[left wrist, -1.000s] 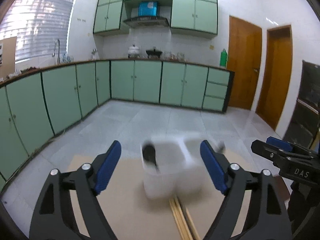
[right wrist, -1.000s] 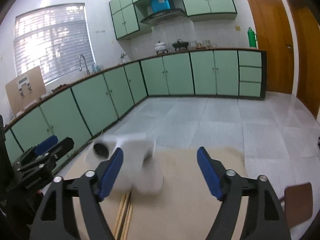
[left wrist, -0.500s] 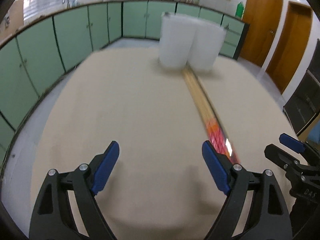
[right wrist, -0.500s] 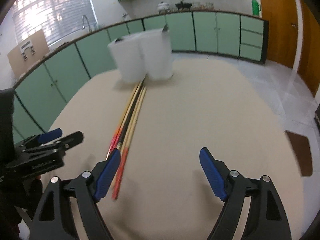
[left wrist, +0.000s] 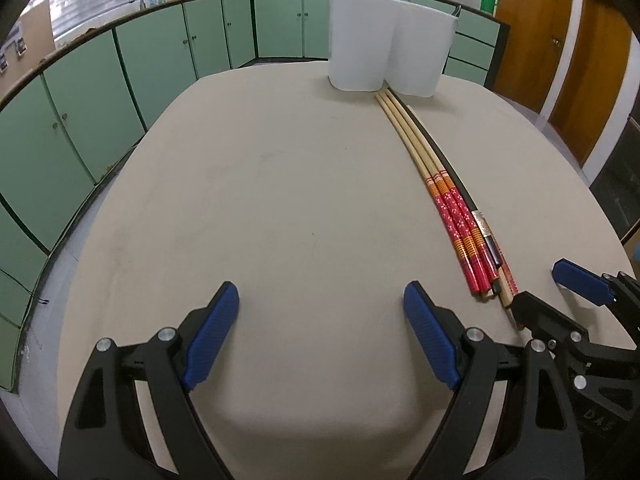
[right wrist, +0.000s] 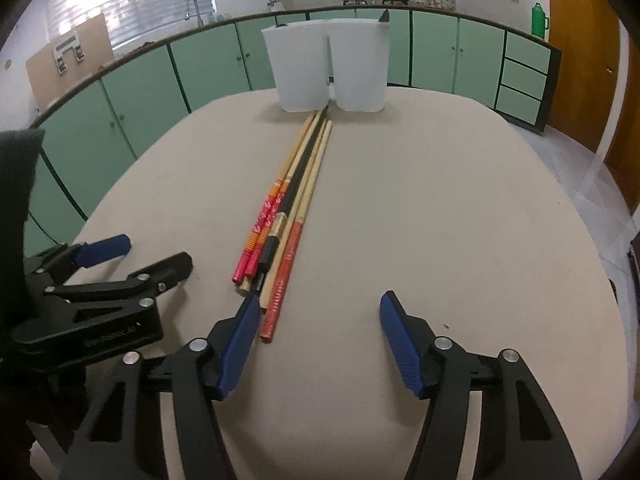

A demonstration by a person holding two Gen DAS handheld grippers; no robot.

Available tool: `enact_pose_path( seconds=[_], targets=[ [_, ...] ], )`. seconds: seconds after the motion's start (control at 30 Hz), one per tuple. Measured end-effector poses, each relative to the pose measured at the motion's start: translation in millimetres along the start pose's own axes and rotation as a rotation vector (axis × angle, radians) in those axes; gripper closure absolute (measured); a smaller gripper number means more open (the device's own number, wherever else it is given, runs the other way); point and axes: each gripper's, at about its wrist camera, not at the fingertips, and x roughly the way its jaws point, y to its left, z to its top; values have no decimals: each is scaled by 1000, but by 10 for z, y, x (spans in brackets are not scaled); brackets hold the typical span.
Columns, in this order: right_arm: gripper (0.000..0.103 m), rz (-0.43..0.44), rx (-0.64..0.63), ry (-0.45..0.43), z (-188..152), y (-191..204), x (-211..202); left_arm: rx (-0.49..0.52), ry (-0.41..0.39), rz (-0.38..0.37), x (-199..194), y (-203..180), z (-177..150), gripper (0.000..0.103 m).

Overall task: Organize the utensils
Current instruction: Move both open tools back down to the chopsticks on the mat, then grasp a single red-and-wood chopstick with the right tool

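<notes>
Chopsticks [right wrist: 289,216] lie bundled on table [right wrist: 460,220], long axis 6-to-12, far tips touching white holder [right wrist: 328,68]. Right gripper [right wrist: 318,344] is nearer: butt ends sit at its 11 o'clock, probably touching its left finger. Left gripper [left wrist: 320,336] has them at 2 o'clock. Both jaws wide apart, holding nothing.

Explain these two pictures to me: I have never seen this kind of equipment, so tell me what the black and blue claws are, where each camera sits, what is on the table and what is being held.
There is no robot here. A person holds a two-finger clamp in each hand, and each clamp carries a wide-angle camera looking forward along its fingers. One picture looks out from the left gripper, the other from the right gripper; each also shows the other gripper at its edge. Both stand open and hold nothing. On the beige table lies a bundle of long chopsticks, some with red ends. At the far end stands a white utensil holder with two compartments.
</notes>
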Motion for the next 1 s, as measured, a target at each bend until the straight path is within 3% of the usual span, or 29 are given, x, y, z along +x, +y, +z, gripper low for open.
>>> enact_pose_path(
  seconds=[0.2,0.3,0.47,0.6,1.0],
  targets=[
    [46,-65,44,-2,-12,-136,-22,-8,-1,2,-21,-2,-14,20],
    [49,-55,52,-9,-17,-168,-35,-7,-1,6,9,-41,23,20],
    [67,-20,-10,-3,-25,-59,-23,-3,0,9,10,-51,23,20],
    [96,19,-40,5,-2,3,4,0,0,12,15,-44,25,20],
    [97,-48,48,-15,-3,-237,-38,41,-32,-69,-40,-329,76,20]
  ],
)
